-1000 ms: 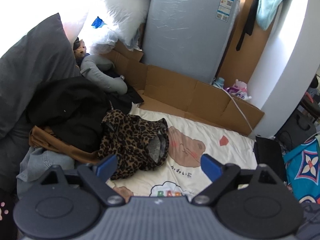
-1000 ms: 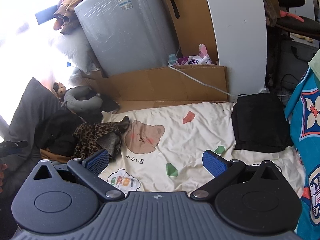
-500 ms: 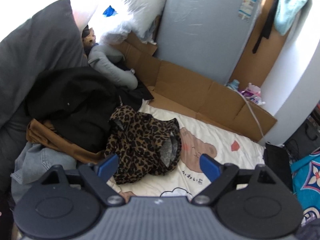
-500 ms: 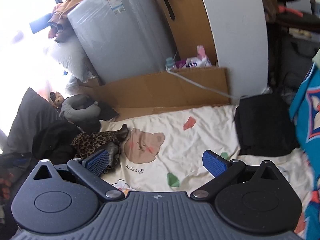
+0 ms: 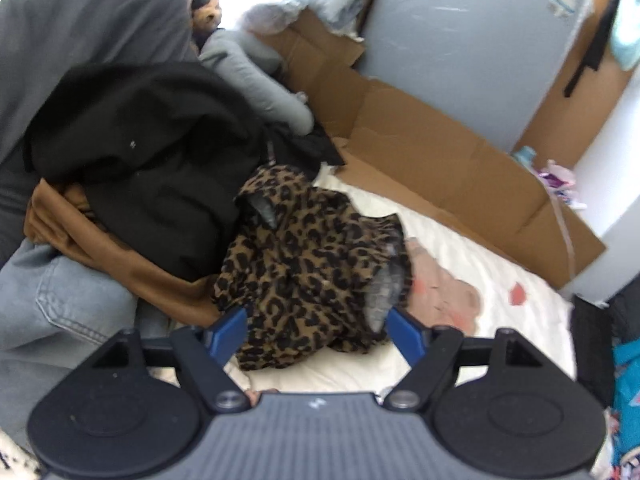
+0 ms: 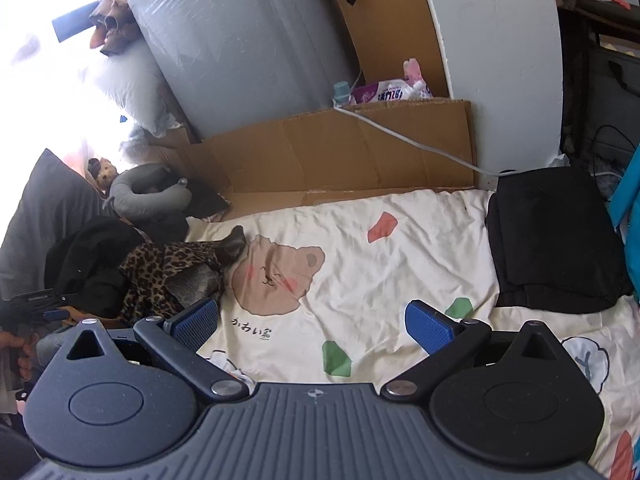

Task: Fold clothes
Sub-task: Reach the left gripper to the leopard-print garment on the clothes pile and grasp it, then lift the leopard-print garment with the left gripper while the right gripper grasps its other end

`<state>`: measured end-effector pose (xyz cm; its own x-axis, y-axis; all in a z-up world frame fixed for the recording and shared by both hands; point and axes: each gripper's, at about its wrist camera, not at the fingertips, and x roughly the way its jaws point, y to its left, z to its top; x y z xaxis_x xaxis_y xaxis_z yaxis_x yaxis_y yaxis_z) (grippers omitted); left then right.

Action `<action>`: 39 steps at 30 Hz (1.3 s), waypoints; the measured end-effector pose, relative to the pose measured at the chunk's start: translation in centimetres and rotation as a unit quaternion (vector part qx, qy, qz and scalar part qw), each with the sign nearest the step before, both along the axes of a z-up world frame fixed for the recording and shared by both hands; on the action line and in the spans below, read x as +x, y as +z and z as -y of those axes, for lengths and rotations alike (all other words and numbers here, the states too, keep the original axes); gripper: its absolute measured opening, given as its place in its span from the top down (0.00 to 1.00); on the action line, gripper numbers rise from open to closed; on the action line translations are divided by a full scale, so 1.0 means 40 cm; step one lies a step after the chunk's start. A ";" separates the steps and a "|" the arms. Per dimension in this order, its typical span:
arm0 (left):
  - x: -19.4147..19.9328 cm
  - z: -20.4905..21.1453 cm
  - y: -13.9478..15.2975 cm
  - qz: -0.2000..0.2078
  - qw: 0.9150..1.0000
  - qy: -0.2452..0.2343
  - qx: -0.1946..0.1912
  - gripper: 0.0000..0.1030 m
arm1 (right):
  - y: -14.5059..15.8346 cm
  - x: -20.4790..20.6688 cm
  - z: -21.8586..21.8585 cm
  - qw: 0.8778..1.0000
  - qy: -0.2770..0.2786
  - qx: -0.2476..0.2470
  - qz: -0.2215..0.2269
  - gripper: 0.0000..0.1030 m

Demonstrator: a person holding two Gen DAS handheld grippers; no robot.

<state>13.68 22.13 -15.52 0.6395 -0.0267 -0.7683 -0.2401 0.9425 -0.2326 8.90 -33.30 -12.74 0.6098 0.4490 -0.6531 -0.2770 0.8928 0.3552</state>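
A crumpled leopard-print garment [image 5: 308, 264] with grey lining lies at the left edge of the cream cartoon bedsheet [image 5: 472, 280]. My left gripper [image 5: 316, 332] hangs open just over its near edge, blue pads on either side of the fabric, not closed on it. Behind it is a heap: a black garment [image 5: 160, 160], a brown one [image 5: 96, 236] and light jeans [image 5: 52, 300]. My right gripper [image 6: 316, 324] is open above the bare sheet [image 6: 400, 264], with the leopard garment [image 6: 168, 272] to its left. A folded black garment [image 6: 556, 236] rests at the sheet's right end.
Flattened cardboard [image 6: 340, 152] lines the far side of the bed, with a wrapped grey mattress [image 6: 248, 44] standing behind it. A grey neck pillow [image 5: 256, 76], a dark pillow [image 5: 80, 20] and a small plush toy [image 6: 105, 174] sit at the left. A white cable [image 6: 420, 144] crosses the cardboard.
My left gripper has moved forward and down to the leopard-print garment, which now lies between its open fingers. The right gripper has shifted only slightly over the sheet.
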 end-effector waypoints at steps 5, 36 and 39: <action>0.039 -0.022 -0.128 -0.013 1.000 0.009 -0.009 0.30 | -0.070 0.021 0.000 1.000 0.001 -0.007 -0.008 0.01; 0.108 -0.102 -0.408 -0.019 0.998 0.038 -0.054 0.70 | -0.339 0.038 -0.111 0.995 0.017 -0.039 -0.093 0.03; 0.089 -0.094 -0.377 -0.009 0.998 0.024 -0.059 0.78 | -0.332 0.032 -0.117 0.995 0.021 -0.039 -0.092 0.06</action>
